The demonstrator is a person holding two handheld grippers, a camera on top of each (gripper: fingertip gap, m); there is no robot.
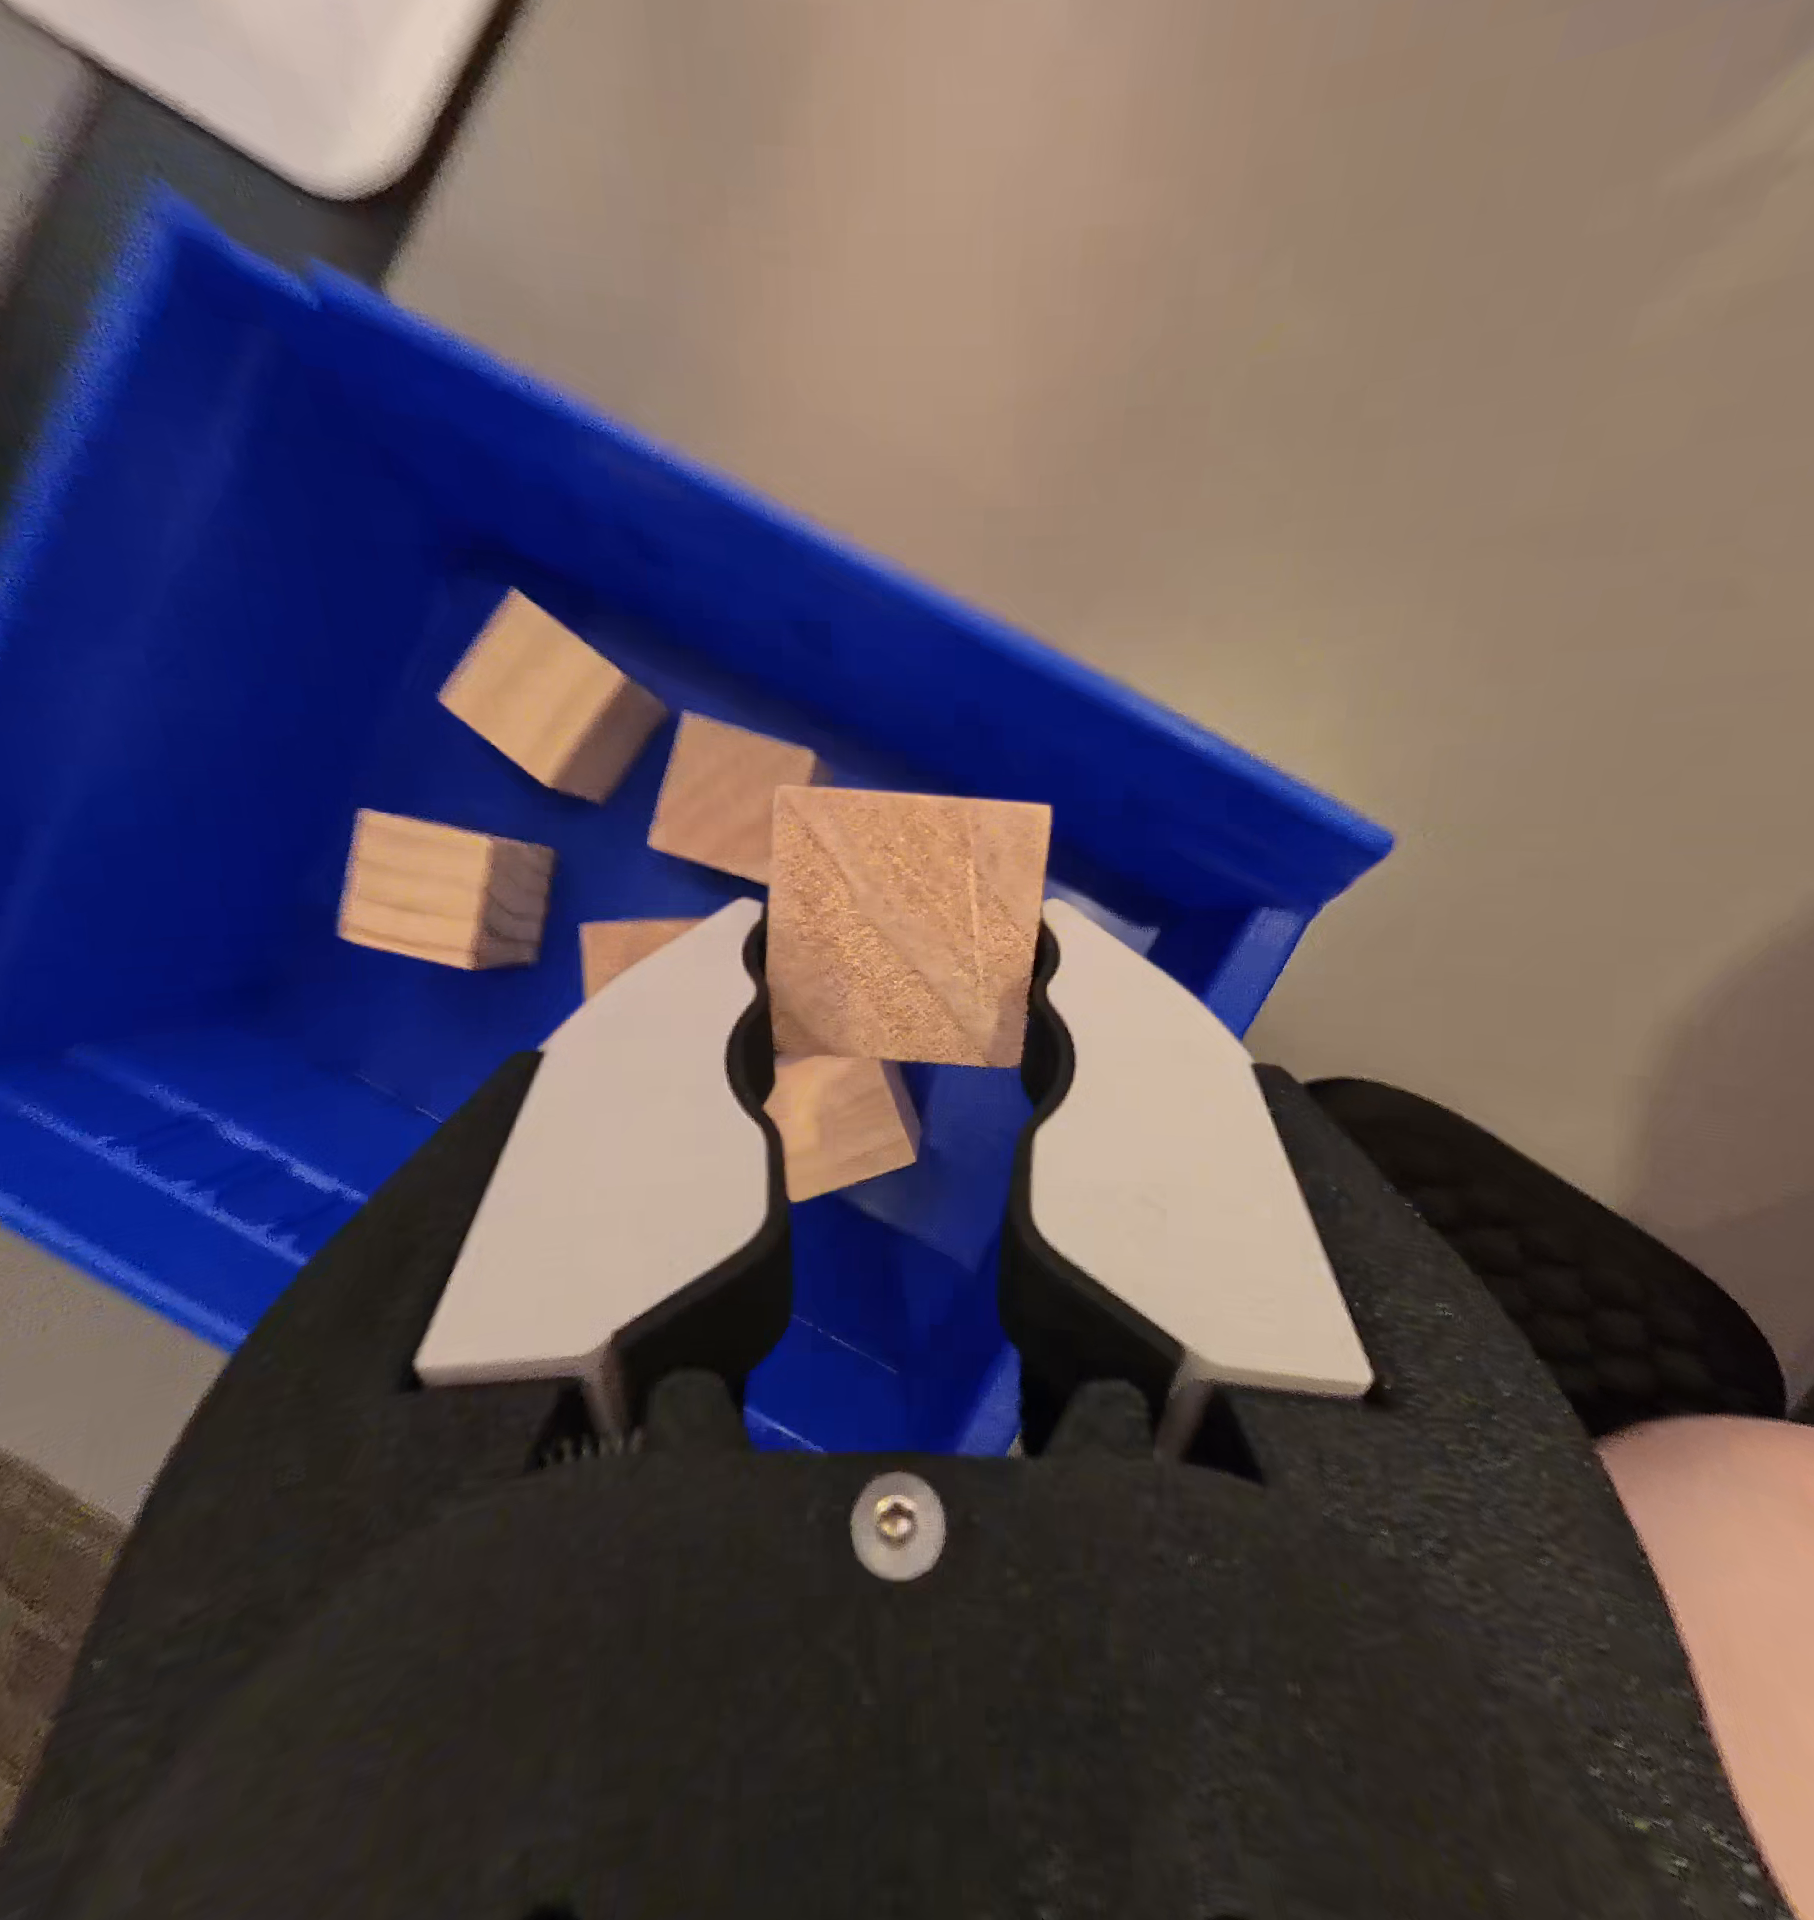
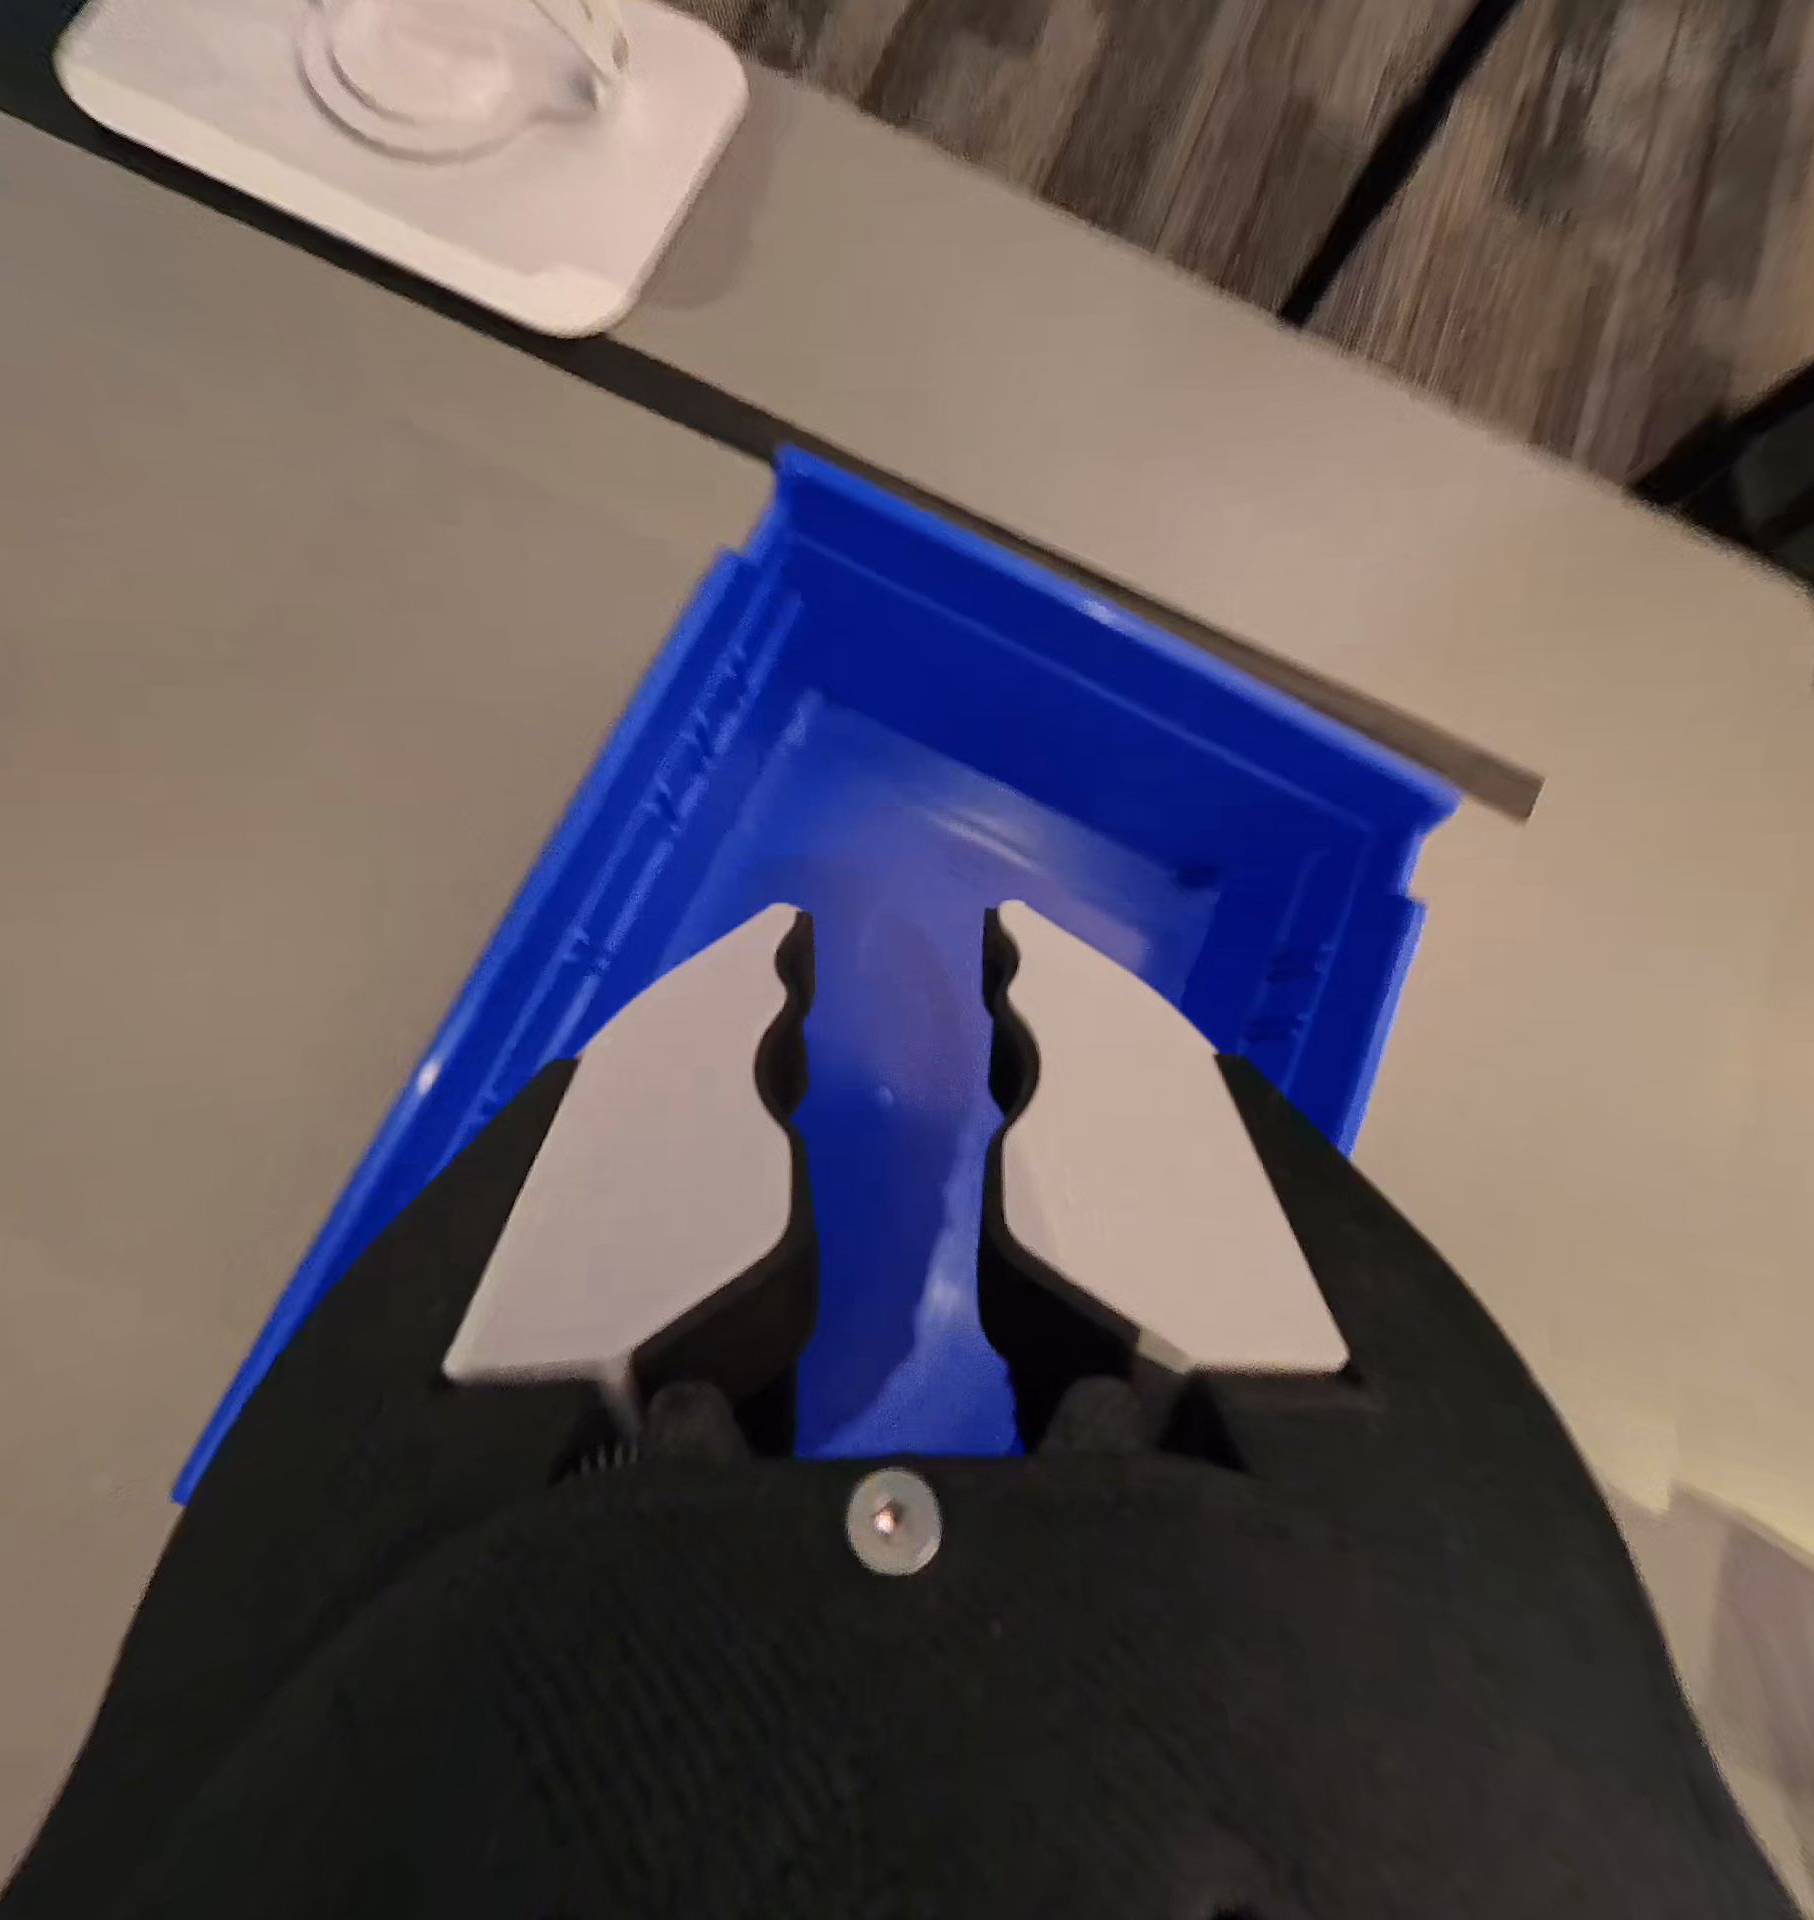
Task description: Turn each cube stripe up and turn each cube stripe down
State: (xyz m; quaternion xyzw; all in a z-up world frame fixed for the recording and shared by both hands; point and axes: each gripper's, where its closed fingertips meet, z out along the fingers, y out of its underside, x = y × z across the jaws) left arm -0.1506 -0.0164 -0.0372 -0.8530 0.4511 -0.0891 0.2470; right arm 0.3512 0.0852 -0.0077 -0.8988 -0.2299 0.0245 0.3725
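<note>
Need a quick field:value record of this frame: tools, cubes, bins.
left tool: shut on held cube, lifted above the bin
held cube: wooden, no stripe on the face in view
bin with cubes: blue, at least five loose cubes inside, one partly hidden
right tool: open, holding nothing, over the second bin
second bin: blue, no cubes on the visible floor
table: grey, white tray at far edge

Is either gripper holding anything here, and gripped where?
The left gripper pinches a wooden cube by two opposite side faces at its fingertips. The right gripper holds nothing.
</note>
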